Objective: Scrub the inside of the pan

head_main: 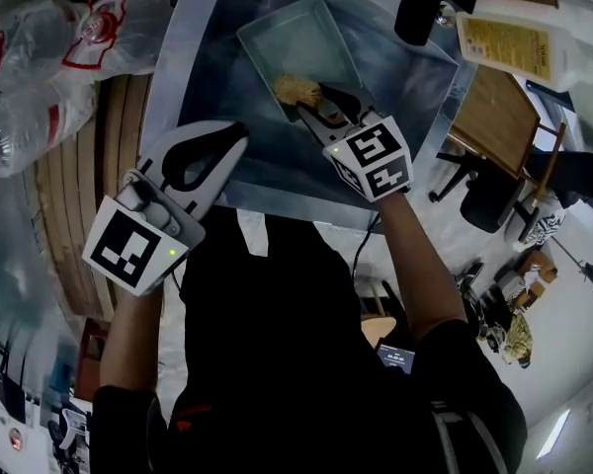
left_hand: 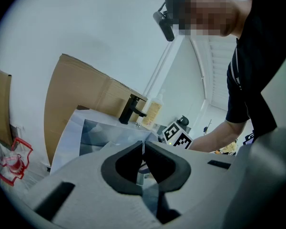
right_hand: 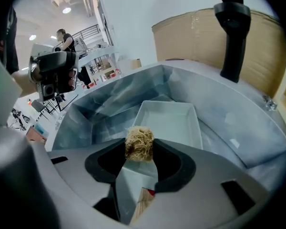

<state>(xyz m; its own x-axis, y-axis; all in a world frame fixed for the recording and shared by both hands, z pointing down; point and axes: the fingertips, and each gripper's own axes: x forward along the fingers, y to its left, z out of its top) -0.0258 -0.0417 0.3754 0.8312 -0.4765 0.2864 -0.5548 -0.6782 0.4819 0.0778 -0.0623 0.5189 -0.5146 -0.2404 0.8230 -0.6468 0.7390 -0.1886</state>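
A rectangular metal pan [head_main: 298, 42] [right_hand: 168, 120] lies in the steel sink [head_main: 217, 77] [right_hand: 238, 123]. My right gripper [head_main: 308, 99] [right_hand: 139, 144] is shut on a tan fibrous scrubber [head_main: 296, 91] [right_hand: 138, 143] and hovers at the pan's near edge. My left gripper [head_main: 239, 131] [left_hand: 143, 146] is shut with nothing in it, held over the sink's near left rim, apart from the pan.
A black faucet [head_main: 423, 3] [right_hand: 233, 32] [left_hand: 131, 109] stands at the sink's far side, with a yellow-labelled bottle [head_main: 519, 47] [left_hand: 152, 111] beside it. Bagged plastic bottles [head_main: 49, 57] lie left of the sink. Cardboard [right_hand: 195, 37] [left_hand: 81, 99] backs the sink.
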